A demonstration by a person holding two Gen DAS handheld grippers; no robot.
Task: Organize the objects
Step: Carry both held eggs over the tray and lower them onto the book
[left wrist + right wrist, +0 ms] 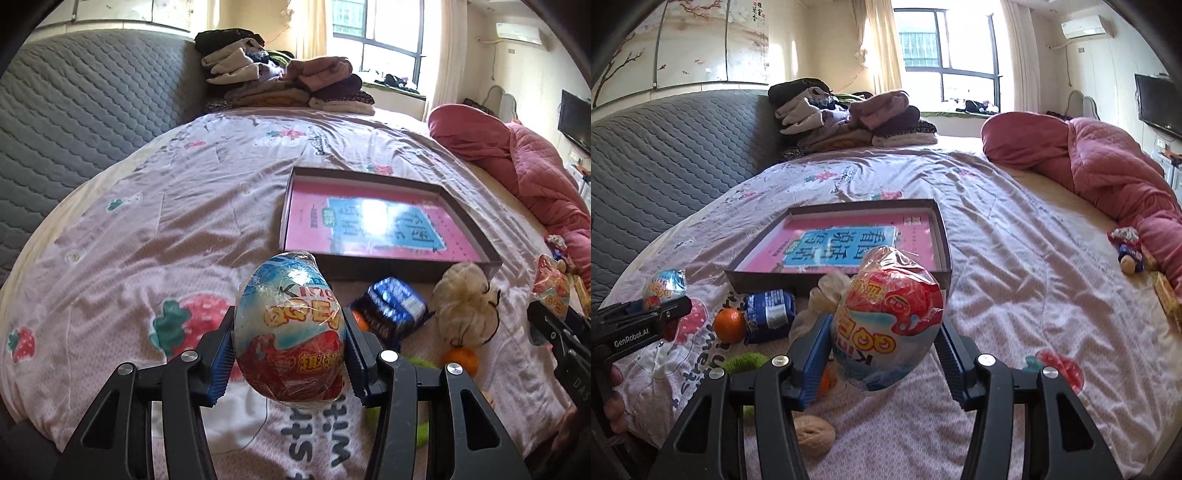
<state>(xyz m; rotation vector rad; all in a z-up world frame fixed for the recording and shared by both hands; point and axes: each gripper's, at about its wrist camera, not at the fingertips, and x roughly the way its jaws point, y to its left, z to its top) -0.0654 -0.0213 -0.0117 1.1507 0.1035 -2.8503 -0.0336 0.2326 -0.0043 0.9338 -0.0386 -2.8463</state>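
**Two wrapped eggs, one in each tool**

Left tool (290, 341) clamps a blue-topped egg (290, 328) at its widest girth, above the bed (147, 229). Right tool (884, 343) pinches a red-topped egg (890, 325) likewise, before the box (945, 236). Both look light, hollow, crushable; loose film may slip. Pad contact is partly hidden behind the wrap.

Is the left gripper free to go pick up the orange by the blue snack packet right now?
Probably not. The left gripper is already shut on a wrapped toy egg, so its jaws are full. The orange lies uncovered beside the blue packet; the egg must be set down first.
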